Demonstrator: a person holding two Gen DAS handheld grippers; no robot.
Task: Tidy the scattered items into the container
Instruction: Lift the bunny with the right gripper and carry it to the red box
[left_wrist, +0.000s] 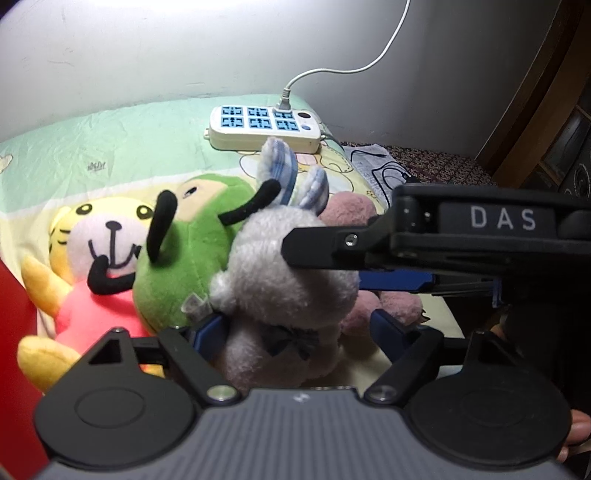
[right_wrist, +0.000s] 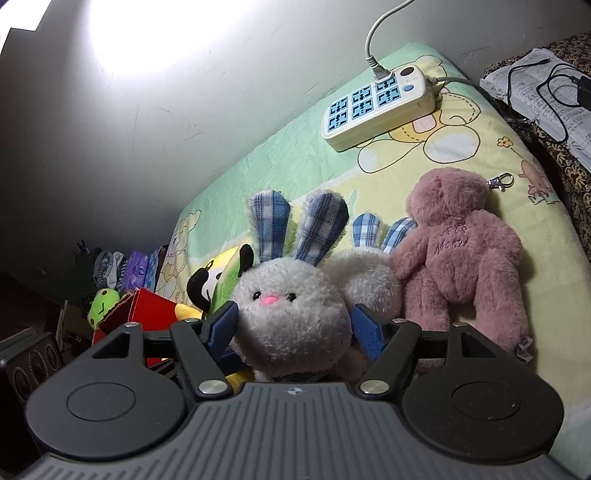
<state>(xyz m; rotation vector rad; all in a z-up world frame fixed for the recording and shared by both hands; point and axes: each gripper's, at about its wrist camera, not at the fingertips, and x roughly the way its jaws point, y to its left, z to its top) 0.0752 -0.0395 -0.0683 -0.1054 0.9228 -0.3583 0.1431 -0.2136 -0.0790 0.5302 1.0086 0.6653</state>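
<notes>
Grey bunny (right_wrist: 291, 317) sits on the bed (right_wrist: 295, 147), right between the right gripper's (right_wrist: 293, 326) blue pads, squeezed at the cheeks | left gripper (left_wrist: 295, 328) spread wide around the bunny's body | pink bear (right_wrist: 461, 251) just beside | green toy (left_wrist: 192, 258) and red box (right_wrist: 147, 310) near.

You've got two grey rabbits (right_wrist: 295, 321) (right_wrist: 369, 273) with blue plaid ears, one pink bear (right_wrist: 461, 251), one green plush (left_wrist: 192, 258), one yellow tiger (left_wrist: 99, 240). One red box (right_wrist: 147, 310). One power strip (right_wrist: 376, 107) on the bed (right_wrist: 517, 206). Small green toy (right_wrist: 105, 301) further back: one.
</notes>
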